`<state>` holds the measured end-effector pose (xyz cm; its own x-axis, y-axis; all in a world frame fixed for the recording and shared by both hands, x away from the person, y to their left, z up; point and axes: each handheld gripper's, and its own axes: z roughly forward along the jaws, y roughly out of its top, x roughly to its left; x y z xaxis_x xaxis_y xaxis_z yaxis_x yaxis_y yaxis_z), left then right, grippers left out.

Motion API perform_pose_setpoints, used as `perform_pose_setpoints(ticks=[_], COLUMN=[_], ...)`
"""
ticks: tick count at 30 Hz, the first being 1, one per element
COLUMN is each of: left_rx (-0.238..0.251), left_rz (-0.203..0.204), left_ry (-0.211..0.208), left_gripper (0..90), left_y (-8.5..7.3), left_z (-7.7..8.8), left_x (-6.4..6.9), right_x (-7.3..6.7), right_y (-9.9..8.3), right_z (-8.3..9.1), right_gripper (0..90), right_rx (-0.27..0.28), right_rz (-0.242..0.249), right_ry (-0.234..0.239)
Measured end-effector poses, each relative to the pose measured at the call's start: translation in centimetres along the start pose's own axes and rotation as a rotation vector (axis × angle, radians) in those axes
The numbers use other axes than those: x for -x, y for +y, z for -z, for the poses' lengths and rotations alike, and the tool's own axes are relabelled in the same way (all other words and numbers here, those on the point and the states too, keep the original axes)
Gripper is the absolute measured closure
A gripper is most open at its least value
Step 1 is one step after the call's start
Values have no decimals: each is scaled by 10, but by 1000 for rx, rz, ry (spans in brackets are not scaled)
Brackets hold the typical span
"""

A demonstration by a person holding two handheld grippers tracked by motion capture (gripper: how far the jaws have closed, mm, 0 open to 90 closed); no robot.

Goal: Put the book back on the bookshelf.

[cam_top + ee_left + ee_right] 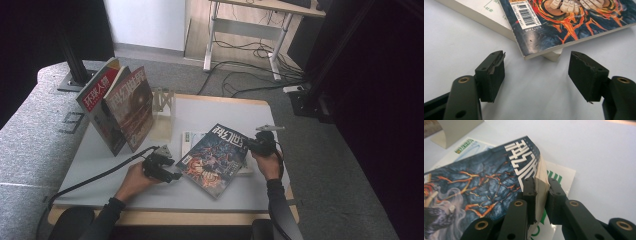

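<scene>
Magazine (215, 155) lay at frame centre atop a white booklet (559, 173). Right gripper (541, 192) pinched its corner; left gripper (536, 71) stood open, empty, just beside the lower corner. Lifting should proceed slowly, supporting the spine to prevent sagging.

Magazine (564, 22) barcode label: possibly "1979"; red magazine (97, 92): "环球人物".

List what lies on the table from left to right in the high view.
Red-topped magazine standing on edge → second upright magazine → pale rack → left gripper → dark magazine lying flat → right gripper, shut on that magazine's edge.
</scene>
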<state>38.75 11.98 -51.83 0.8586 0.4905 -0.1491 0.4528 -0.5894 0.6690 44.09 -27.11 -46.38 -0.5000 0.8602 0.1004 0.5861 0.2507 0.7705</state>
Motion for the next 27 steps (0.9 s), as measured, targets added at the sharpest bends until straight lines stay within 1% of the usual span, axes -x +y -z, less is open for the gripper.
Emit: perform_pose_setpoints(ticks=[2, 7, 9, 12, 14, 18, 21, 24, 27], left_rx=[4, 40, 51, 69, 81, 104, 111, 105, 95], left_rz=[-1, 13, 7, 4, 8, 14, 7, -1, -14], left_ry=[-7, -32, -53, -65, -66, -68, -65, -57, -50], left_gripper=[264, 221, 198, 194, 203, 236, 260, 273, 281], left_y=[1, 4, 5, 6, 7, 8, 9, 11, 17], left_z=[2, 7, 9, 12, 14, 15, 17, 17, 18], left_x=[-1, 0, -1, 0, 0, 1, 1, 1, 3], right_x=[-3, -11, -15, -20, -25, -36, -45, -52, -57], right_y=[3, 9, 12, 16, 19, 24, 27, 31, 34], right_z=[3, 12, 16, 22, 27, 36, 41, 46, 51], right_gripper=[789, 797, 797, 799, 800, 804, 804, 804, 804], right_rx=[11, 47, 60, 84, 99, 124, 141, 159, 171], right_rz=[11, 35, 48, 62, 75, 124, 162, 192, 209], right_ry=[0, 0, 1, 10, 21, 52, 63, 70, 78])
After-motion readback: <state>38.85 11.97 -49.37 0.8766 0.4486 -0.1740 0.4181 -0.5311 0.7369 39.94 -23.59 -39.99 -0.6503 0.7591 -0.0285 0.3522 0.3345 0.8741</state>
